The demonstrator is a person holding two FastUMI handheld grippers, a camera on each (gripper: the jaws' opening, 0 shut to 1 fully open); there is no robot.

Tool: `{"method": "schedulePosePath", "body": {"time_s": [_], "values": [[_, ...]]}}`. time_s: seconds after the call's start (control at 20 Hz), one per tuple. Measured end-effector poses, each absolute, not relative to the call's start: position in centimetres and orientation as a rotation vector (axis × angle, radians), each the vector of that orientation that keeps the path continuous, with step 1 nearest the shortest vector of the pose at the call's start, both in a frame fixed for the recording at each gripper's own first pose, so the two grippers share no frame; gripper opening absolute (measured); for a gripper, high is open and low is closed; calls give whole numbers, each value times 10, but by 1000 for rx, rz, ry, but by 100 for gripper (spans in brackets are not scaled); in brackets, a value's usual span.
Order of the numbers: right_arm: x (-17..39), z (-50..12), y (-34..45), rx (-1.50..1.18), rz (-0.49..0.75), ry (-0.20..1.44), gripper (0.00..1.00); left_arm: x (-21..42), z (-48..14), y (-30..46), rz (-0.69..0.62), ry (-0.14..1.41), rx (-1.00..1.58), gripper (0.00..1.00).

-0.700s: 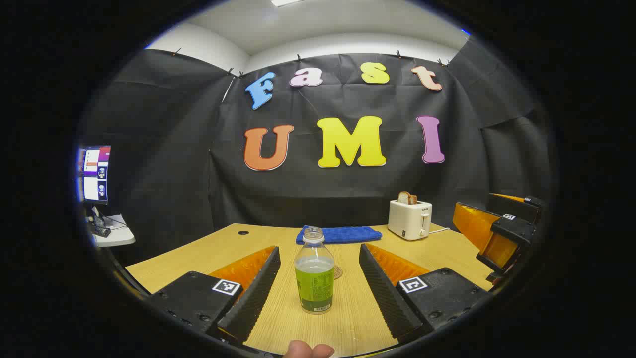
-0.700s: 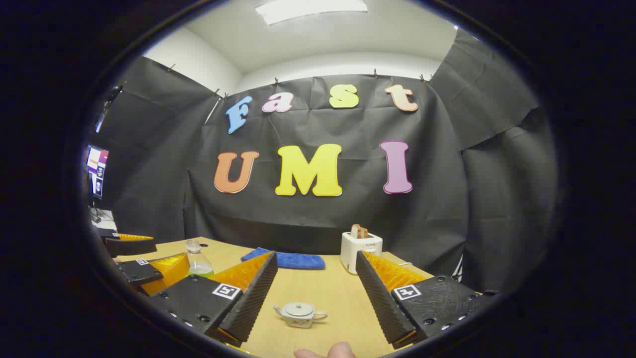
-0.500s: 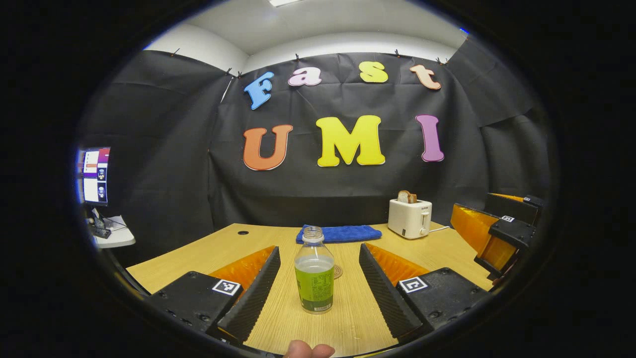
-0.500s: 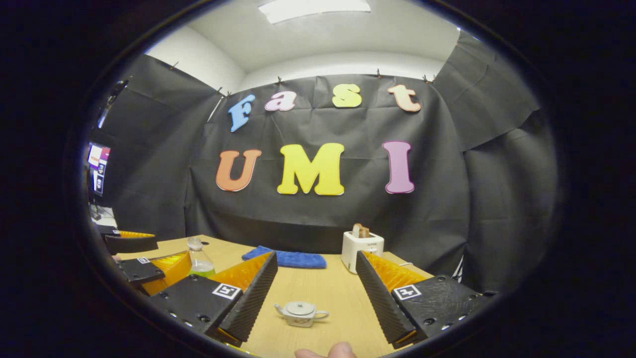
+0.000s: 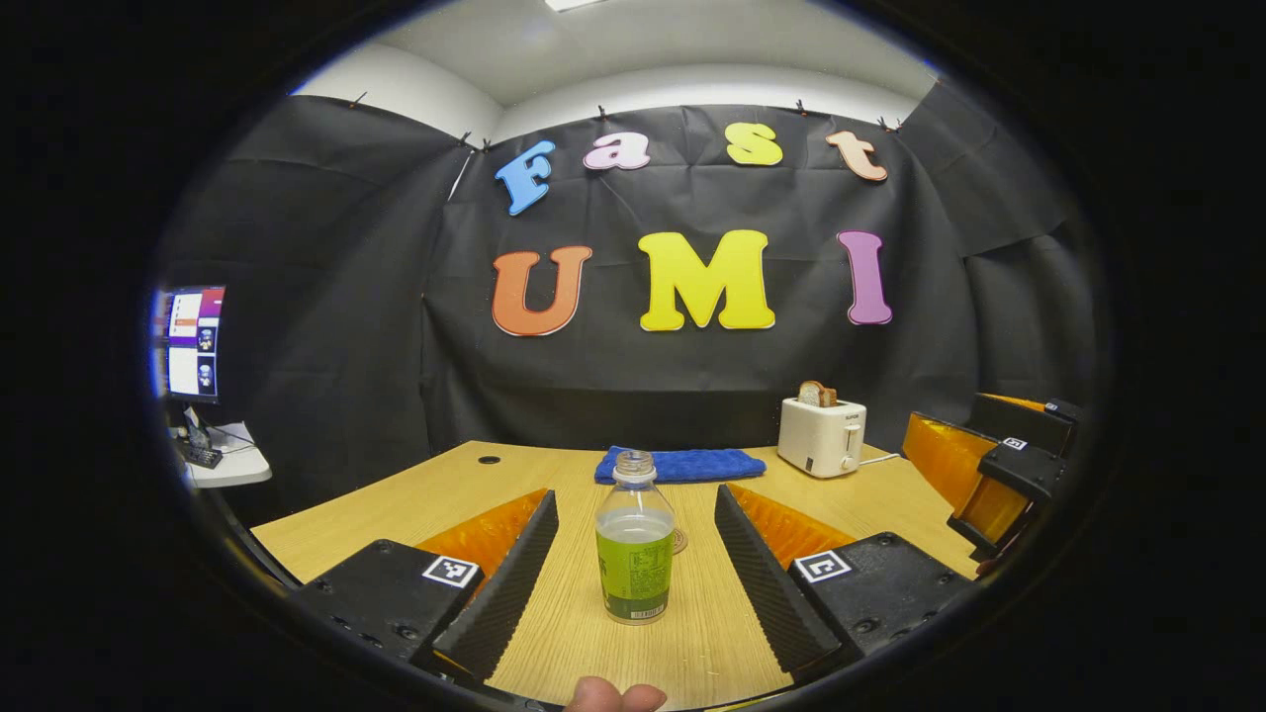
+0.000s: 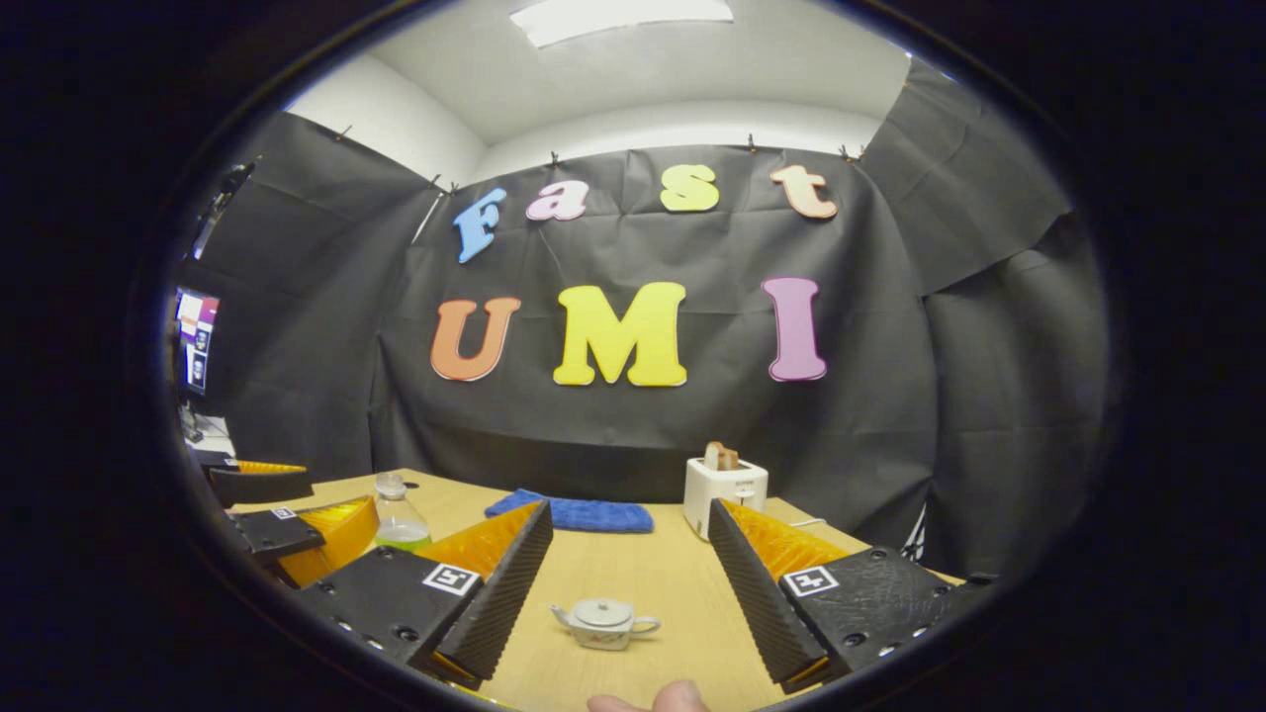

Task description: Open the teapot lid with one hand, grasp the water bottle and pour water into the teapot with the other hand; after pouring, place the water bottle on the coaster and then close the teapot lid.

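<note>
On the table point(image 5: 415, 499), the coaster point(image 5: 678, 540) lies just behind the bottle point(image 5: 634, 539), the cloth point(image 5: 680, 465) farther back.

- The coaster point(image 5: 678, 540) peeks out at the water bottle's point(image 5: 635, 554) three o'clock side; the bottle hides most of it.
- The monitor point(image 5: 194, 341) at nine o'clock is too small to make out.
- A fingertip point(image 6: 653, 699) is cut off at six o'clock.
- The toaster's point(image 6: 720, 491) lower corner is hidden behind a finger point(image 6: 767, 583) of the right gripper point(image 6: 633, 569).

The capless water bottle point(image 5: 635, 539) stands upright, half full of greenish liquid. A coaster point(image 5: 678, 540) lies just behind it at 1 o'clock. The small white teapot point(image 6: 605, 624) sits lidded, spout toward 9 o'clock.
</note>
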State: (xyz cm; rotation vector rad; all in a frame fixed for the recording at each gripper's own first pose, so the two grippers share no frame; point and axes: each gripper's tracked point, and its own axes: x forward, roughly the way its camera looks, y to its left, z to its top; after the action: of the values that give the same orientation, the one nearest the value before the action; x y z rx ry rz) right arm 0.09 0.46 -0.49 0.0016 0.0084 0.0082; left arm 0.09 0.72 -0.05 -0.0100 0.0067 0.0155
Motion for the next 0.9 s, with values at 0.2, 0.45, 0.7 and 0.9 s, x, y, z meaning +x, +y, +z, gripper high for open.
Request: {"method": "schedulePosePath", "body": {"time_s": [0.2,0.45,0.7,0.9], "values": [[6,-16,5,10,11,31,97,0,0,7,16,6,-7,100],[19,-31,8,28,24,56,95,1,0,11,25,8,-12,100],[42,-60,13,21,28,93,95,1,0,19,40,8,-10,100],[59,-93,18,20,26,163,95,2,0,22,47,13,-10,100]]}}
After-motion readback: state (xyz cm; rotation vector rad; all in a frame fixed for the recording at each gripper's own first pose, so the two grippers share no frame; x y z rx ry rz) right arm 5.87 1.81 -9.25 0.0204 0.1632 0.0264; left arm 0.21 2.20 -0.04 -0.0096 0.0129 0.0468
